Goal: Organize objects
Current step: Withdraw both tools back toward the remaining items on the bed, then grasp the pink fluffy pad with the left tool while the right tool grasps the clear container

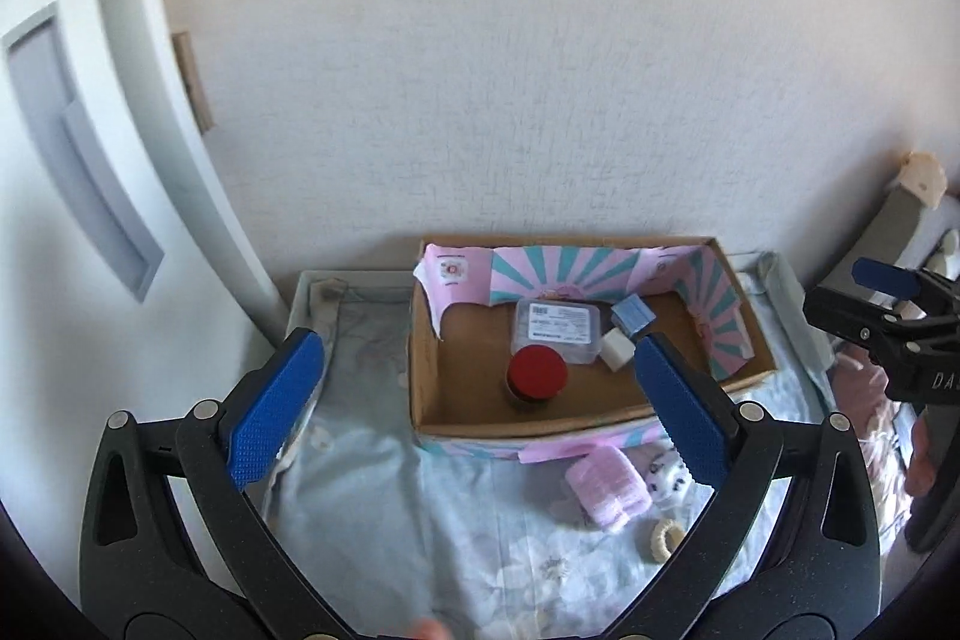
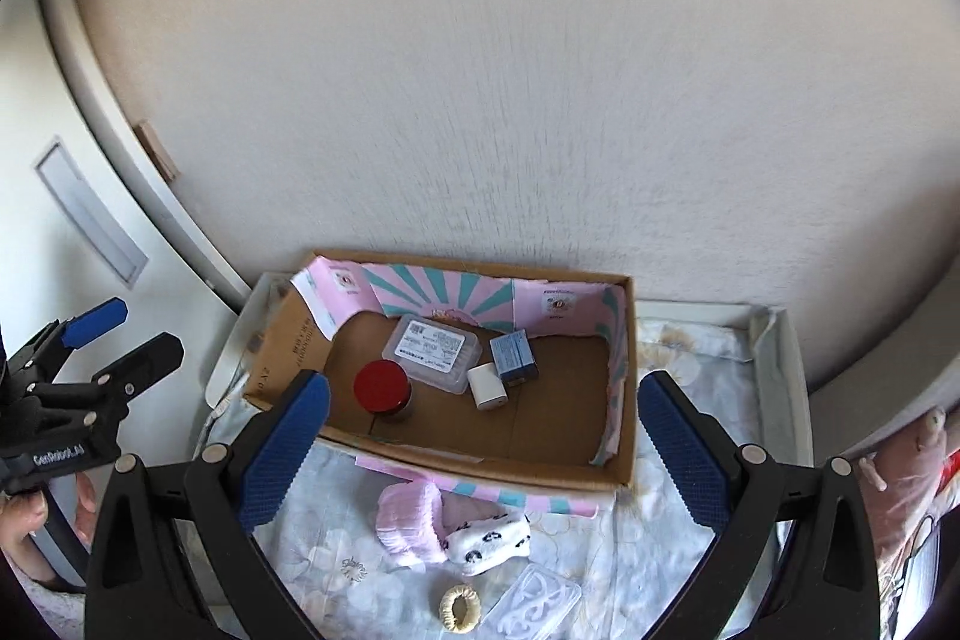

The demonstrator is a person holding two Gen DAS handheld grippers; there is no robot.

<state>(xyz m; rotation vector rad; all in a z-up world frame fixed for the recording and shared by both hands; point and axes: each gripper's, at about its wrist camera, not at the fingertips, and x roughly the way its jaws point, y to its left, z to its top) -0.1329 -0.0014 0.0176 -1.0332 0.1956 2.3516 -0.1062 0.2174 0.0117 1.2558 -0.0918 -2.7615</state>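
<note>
**Four pieces boxed, four waiting on the cloth**

Right now both claws are held spread wide and empty above the table. The left claw (image 1: 480,412) is seen hanging over the near wall of the cardboard box (image 1: 528,427); the right claw (image 2: 483,445) is poised above the same wall from the other side.

Inside the box, four things are already stowed: a red-lidded jar (image 2: 383,391), a clear labelled case (image 2: 433,352), a white cube (image 2: 487,387) and a small blue carton (image 2: 513,357).

Outside, on the flowered cloth (image 2: 672,532), the rest is laid out just in front of the box. A pink knitted piece (image 2: 408,523) is pressed against a white spotted sock (image 2: 489,541); both are judged soft and light, best pinched across the bunched middle, where the fabric will simply squash. A cream hair ring (image 2: 460,607) is thin and springy, so one side of the loop should be nipped. The clear patterned lid or case (image 2: 537,604) looks stiff and slick, though its shape is hard to make out at the frame's edge; its narrow width would be the safest hold.

All four lie below and between the right claw's fingers, close beneath it.
</note>
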